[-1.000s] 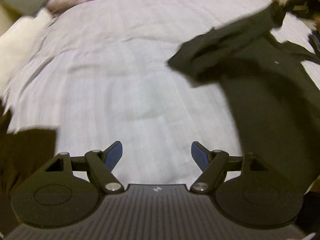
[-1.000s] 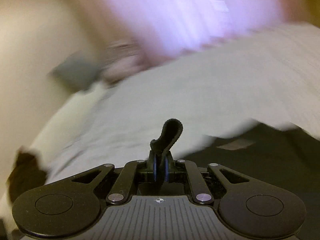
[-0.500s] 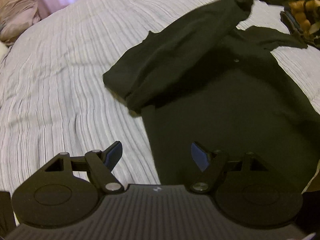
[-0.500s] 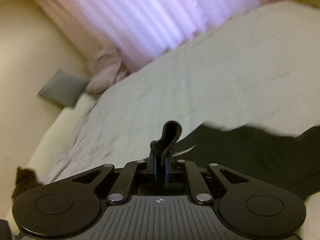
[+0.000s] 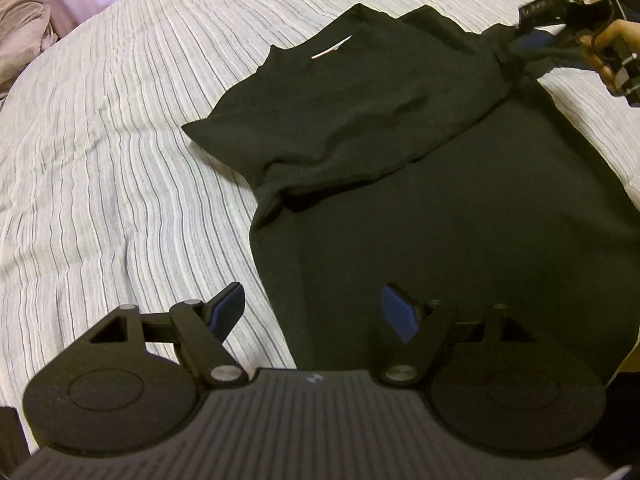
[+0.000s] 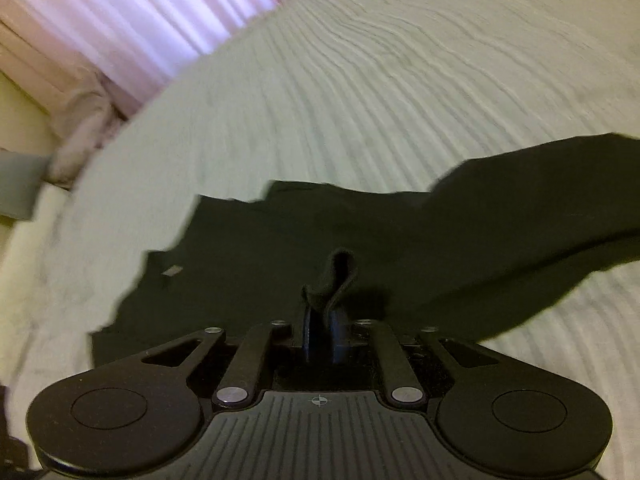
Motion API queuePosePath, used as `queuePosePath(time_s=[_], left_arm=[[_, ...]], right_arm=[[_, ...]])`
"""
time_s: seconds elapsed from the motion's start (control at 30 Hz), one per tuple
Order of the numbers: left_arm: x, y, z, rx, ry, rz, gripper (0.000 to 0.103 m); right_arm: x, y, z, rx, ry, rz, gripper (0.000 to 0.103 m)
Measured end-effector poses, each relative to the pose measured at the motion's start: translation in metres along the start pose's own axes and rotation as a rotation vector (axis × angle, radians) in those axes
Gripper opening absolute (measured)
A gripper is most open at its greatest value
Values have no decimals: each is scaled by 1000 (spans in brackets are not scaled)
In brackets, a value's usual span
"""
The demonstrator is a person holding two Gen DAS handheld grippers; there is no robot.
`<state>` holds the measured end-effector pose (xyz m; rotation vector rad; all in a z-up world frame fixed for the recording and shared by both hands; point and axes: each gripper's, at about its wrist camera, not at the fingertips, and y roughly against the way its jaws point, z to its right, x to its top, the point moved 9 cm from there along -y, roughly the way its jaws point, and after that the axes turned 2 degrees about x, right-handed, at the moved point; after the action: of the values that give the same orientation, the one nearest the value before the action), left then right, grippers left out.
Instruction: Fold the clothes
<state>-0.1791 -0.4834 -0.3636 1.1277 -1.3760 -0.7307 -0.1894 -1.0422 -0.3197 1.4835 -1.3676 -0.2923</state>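
Note:
A black T-shirt (image 5: 460,208) lies on the striped bedspread (image 5: 120,160), its upper half folded across itself, with a white neck label (image 5: 330,51) showing. My left gripper (image 5: 312,296) hovers open over the shirt's near left edge, nothing between its fingers. At the far right, my right gripper (image 5: 536,40) holds a corner of the shirt low over the bed. In the right wrist view the right gripper (image 6: 326,320) has a fold of the black shirt (image 6: 340,272) sticking up between its pads. Its jaws are opening, though only a narrow gap shows.
Pale curtains (image 6: 140,20) hang behind the bed. A pinkish bundle of bedding (image 5: 20,40) sits at the far left corner, and a grey cushion (image 6: 16,184) lies beside it. A person's hand (image 5: 612,52) grips the right tool.
The left view swung right, over the shirt. The right gripper came down toward the bed with the cloth, and the lifted part now lies folded flat. Its pads have parted slightly.

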Motion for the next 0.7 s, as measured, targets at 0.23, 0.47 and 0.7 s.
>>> queuePosePath(time_s=[0.23,0.47,0.7], left_arm=[[22,-30,-14,45,2,21,69],[45,-91,-30,114,6,36,34],[5,-82,-94,147,402,39,8]], right_arm=[[-18,26,-1,-32,-22,60,94],[-77,33,-37,23,-26,-33,94],[-109,25,-60,37,-3,-111,94]])
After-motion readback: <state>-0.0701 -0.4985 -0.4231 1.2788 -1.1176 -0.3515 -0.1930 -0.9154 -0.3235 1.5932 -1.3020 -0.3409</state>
